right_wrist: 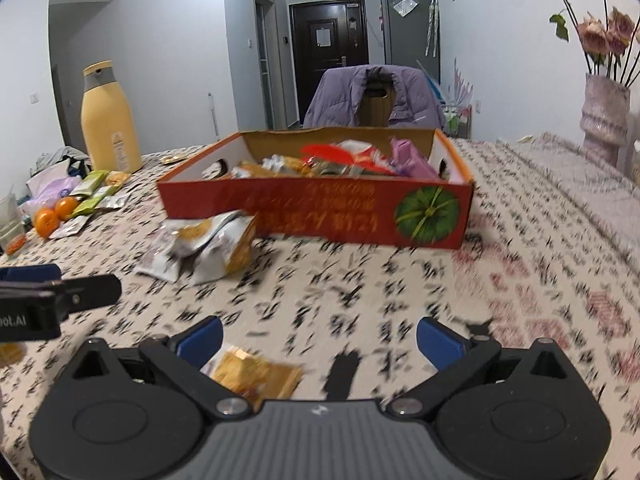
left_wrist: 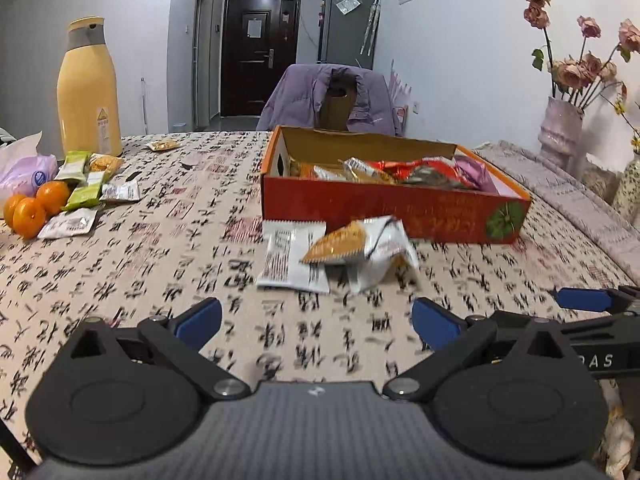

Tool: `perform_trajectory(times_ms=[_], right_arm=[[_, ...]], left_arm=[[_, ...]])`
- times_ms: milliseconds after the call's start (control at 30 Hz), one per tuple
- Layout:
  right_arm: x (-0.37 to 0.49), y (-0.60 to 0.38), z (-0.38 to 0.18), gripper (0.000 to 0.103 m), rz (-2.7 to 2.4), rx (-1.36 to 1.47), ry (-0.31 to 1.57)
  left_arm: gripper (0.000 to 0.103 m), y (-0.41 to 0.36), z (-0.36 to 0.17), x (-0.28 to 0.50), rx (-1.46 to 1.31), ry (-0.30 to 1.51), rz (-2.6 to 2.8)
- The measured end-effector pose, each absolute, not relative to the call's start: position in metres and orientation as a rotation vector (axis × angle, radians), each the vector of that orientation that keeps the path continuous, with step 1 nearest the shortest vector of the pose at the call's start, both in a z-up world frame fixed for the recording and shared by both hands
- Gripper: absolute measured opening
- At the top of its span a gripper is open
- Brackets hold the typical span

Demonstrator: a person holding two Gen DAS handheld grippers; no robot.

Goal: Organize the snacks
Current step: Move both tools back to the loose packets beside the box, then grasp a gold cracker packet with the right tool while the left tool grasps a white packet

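Note:
A red cardboard box (left_wrist: 400,210) (right_wrist: 320,216) holding several snack packets stands on the table. A small pile of white and orange snack packets (left_wrist: 340,254) (right_wrist: 204,246) lies just in front of it. My left gripper (left_wrist: 316,322) is open and empty, a short way before that pile. My right gripper (right_wrist: 320,340) is open and empty above the cloth, with a gold packet (right_wrist: 256,376) lying beneath its left finger. More green and white packets (left_wrist: 90,188) (right_wrist: 96,194) lie at the far left.
A yellow thermos (left_wrist: 88,88) (right_wrist: 110,120) stands at the back left, with oranges (left_wrist: 32,208) (right_wrist: 52,216) and a plastic bag (left_wrist: 24,168) near it. One small packet (left_wrist: 162,145) lies beside the thermos. A vase of flowers (left_wrist: 560,132) (right_wrist: 604,116) stands at the right. A chair with a purple jacket (left_wrist: 332,96) is behind the table.

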State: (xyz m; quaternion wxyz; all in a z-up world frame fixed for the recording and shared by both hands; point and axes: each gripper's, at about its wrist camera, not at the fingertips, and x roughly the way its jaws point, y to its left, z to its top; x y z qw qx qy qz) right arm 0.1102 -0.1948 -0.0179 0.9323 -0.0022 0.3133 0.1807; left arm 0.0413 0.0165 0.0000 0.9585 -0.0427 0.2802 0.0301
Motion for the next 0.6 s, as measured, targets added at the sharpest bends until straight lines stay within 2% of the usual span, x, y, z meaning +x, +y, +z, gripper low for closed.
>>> perform_trajectory(times_ms=[533,600], right_arm=[[0.101,-0.151,-0.039,0.103,0.344,-0.022,0.706],[0.100,-0.148,-0.040,0.099,0.343,-0.037,0.699]], left_arm=[[0.103,0.030,-0.009,0.030,-0.120,0.583,0.044],[0.103,0.031,-0.010,0.030,-0.125,0.584,0.044]])
